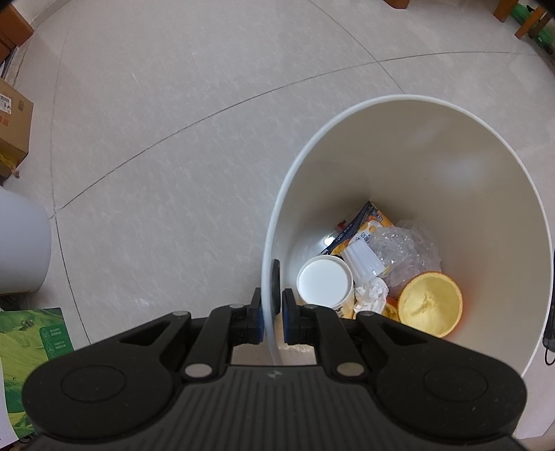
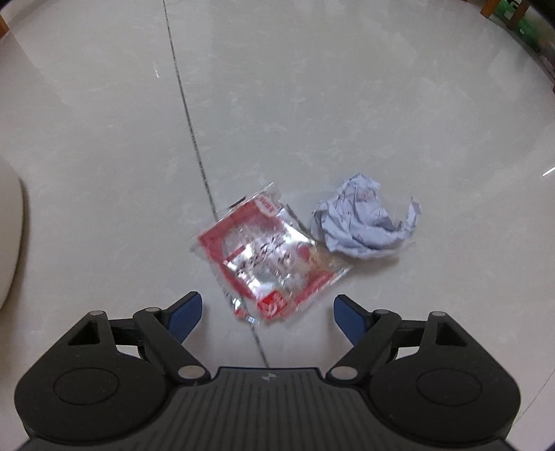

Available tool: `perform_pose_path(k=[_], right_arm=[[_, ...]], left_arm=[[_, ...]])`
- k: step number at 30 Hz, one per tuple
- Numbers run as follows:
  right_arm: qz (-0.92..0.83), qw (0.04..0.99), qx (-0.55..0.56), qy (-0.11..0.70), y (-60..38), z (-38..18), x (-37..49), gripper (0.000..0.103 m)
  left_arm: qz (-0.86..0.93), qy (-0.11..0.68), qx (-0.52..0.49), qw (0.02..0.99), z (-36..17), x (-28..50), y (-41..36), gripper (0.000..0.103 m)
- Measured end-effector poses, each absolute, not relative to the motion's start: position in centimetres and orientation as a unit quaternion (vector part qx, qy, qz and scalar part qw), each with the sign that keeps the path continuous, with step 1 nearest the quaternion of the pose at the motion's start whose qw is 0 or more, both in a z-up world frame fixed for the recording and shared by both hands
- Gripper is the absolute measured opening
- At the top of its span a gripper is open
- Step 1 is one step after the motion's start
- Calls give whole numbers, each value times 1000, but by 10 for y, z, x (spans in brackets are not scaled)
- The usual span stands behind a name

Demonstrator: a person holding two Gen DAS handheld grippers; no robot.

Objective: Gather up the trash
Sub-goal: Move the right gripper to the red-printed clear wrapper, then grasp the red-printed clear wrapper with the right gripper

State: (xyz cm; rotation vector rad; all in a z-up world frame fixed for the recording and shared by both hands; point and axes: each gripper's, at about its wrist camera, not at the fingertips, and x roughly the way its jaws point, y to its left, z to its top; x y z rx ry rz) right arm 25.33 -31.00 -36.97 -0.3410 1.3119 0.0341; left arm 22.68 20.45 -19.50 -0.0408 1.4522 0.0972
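My left gripper [image 1: 271, 308] is shut on the near rim of a white trash bin [image 1: 433, 104], one finger inside and one outside the wall. Down in the bin lie an orange peel half [image 1: 430, 303], a white lidded cup [image 1: 324, 282], a ribbed white cup [image 1: 362, 258], crumpled clear plastic [image 1: 402, 248] and an orange snack wrapper [image 1: 367, 218]. In the right wrist view my right gripper [image 2: 267, 310] hangs open just above the floor. A red and silver wrapper [image 2: 267, 256] lies flat between and ahead of its fingertips, untouched. A crumpled paper ball [image 2: 364, 222] sits to the wrapper's right.
Pale tiled floor [image 1: 173, 138] surrounds the bin. Cardboard boxes [image 1: 14, 118] stand at the far left, a white container [image 1: 20, 243] at the left edge, a green printed box [image 1: 27, 350] at the lower left. Wooden furniture legs [image 1: 520, 17] show at the top right.
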Motion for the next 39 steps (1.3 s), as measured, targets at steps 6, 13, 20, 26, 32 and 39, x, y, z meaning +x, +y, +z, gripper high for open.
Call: perform_pose_path(k=[6,13,20,26,32,39], right_arm=[[23,780,-172,601,-310,-375,268,88],[102,754,-148,632,-292,-375,270,88],[105,768,-183,605,-274,-372,277,88],[104,769,-245,581,-259,-377,291,88],[139,749,-251,597,-246,-381,301,88],[208,713,-224,631,-235,-372,294,88]], left_arm=[[43,665,-21,746,-196,227,205,8],[44,665,-22,745,-196,227,206,8],[43,666,-23,745,-196,227,205,8],[43,666,-24,744,-196,227,205,8],[43,667,-25,744,-196,227,205,8],[39,667,-26,743,-196,227,206,8]])
